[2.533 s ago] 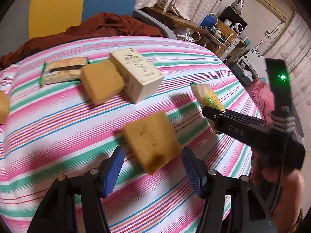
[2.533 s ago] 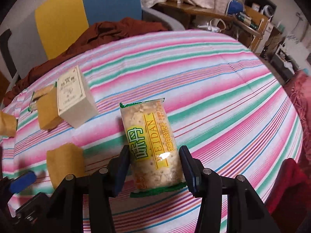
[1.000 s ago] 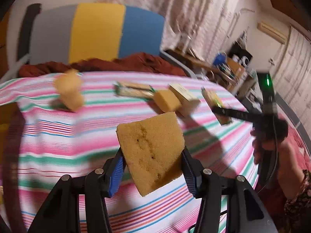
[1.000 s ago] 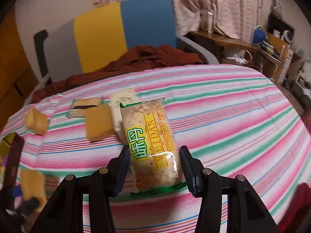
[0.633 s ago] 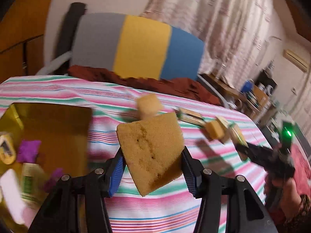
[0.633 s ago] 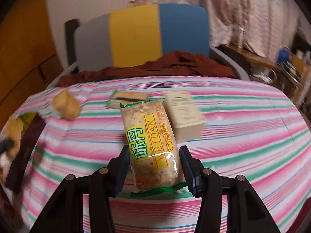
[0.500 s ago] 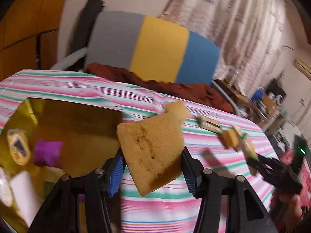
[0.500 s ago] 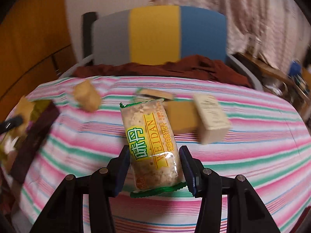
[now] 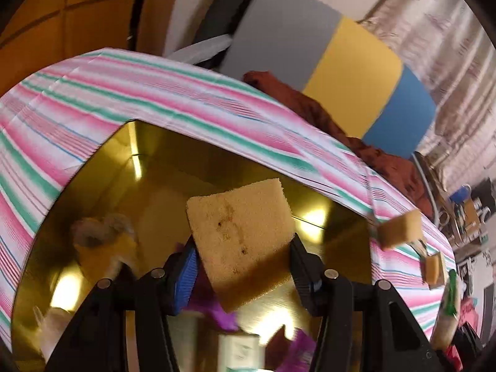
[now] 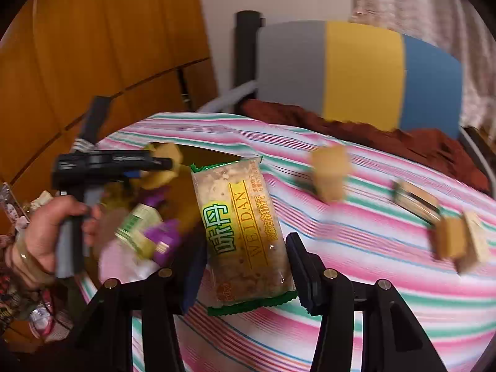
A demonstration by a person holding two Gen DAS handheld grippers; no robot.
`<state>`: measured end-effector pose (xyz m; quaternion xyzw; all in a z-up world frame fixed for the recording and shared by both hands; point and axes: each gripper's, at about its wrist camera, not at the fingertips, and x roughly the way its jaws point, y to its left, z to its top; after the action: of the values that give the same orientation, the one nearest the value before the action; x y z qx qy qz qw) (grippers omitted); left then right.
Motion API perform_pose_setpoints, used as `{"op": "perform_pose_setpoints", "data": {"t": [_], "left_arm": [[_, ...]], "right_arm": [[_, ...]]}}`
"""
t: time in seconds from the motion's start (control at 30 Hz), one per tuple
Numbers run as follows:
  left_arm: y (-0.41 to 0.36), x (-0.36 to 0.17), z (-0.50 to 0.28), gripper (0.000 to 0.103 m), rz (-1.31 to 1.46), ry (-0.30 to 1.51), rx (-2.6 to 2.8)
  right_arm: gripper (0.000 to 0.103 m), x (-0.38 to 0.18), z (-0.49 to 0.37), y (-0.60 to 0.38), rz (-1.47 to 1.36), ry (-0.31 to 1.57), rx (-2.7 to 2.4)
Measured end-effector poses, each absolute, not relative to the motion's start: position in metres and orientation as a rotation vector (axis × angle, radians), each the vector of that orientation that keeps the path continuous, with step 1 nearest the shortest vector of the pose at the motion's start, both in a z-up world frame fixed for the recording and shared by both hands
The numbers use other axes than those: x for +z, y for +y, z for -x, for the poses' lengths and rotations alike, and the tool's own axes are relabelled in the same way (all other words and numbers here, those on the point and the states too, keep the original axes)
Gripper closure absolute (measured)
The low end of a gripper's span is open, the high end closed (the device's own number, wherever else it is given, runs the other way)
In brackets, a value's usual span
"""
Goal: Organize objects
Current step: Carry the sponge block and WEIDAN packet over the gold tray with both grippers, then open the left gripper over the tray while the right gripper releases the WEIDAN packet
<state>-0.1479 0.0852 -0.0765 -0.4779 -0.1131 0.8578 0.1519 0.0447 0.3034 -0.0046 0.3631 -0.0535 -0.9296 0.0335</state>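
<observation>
Left claw (image 9: pixel 241 274) pinching sponge (image 9: pixel 240 235), now swung over gold box (image 9: pixel 148 167); right claw (image 10: pixel 245 274) pinching cracker pack (image 10: pixel 240 232), trailing; drop-off imminent.

— What is the left gripper (image 9: pixel 241 274) gripping?

— A yellow sponge (image 9: pixel 240 235); the jaws are pressing on its lower sides, and it is hanging tilted over the gold box (image 9: pixel 93 167).

— What is lying inside the box?

— Blurred items, some purple, one white; nothing clearer.

— And the striped cloth (image 9: pixel 173 105)?

— It is covering the desk around the box. Another sponge (image 9: pixel 400 228) is sitting just beyond the box's right corner.
</observation>
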Motion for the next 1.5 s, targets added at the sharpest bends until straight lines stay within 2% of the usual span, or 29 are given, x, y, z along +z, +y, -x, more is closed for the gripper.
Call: {"op": "perform_pose_setpoints", "data": {"t": [0.37, 0.5, 0.7, 0.87, 1.03, 1.3, 1.5], "left_arm": [[0.056, -0.080, 0.152, 0.038, 1.382, -0.481, 2.434], [0.050, -0.074, 0.141, 0.029, 1.341, -0.523, 2.441], [0.045, -0.068, 0.147, 0.029, 1.341, -0.535, 2.455], [0.043, -0.058, 0.132, 0.029, 1.303, -0.508, 2.517], [0.049, -0.047, 0.101, 0.030, 1.203, -0.530, 2.537], [0.099, -0.023, 0.053, 0.030, 1.074, -0.377, 2.468], [0.148, -0.025, 0.018, 0.030, 1.074, -0.263, 2.335]], "right_arm": [[0.052, -0.029, 0.030, 0.233, -1.219, -0.097, -2.759], [0.052, -0.037, 0.039, 0.228, -1.254, -0.098, -2.753], [0.052, -0.045, 0.059, 0.224, -1.275, -0.075, -2.777], [0.043, -0.039, 0.062, 0.233, -1.252, -0.208, -2.808], [0.037, -0.027, 0.033, 0.238, -1.156, -0.213, -2.846], [0.035, -0.024, -0.006, 0.269, -1.159, -0.193, -2.918], [0.035, -0.032, -0.034, 0.316, -1.221, -0.242, -2.983]]}}
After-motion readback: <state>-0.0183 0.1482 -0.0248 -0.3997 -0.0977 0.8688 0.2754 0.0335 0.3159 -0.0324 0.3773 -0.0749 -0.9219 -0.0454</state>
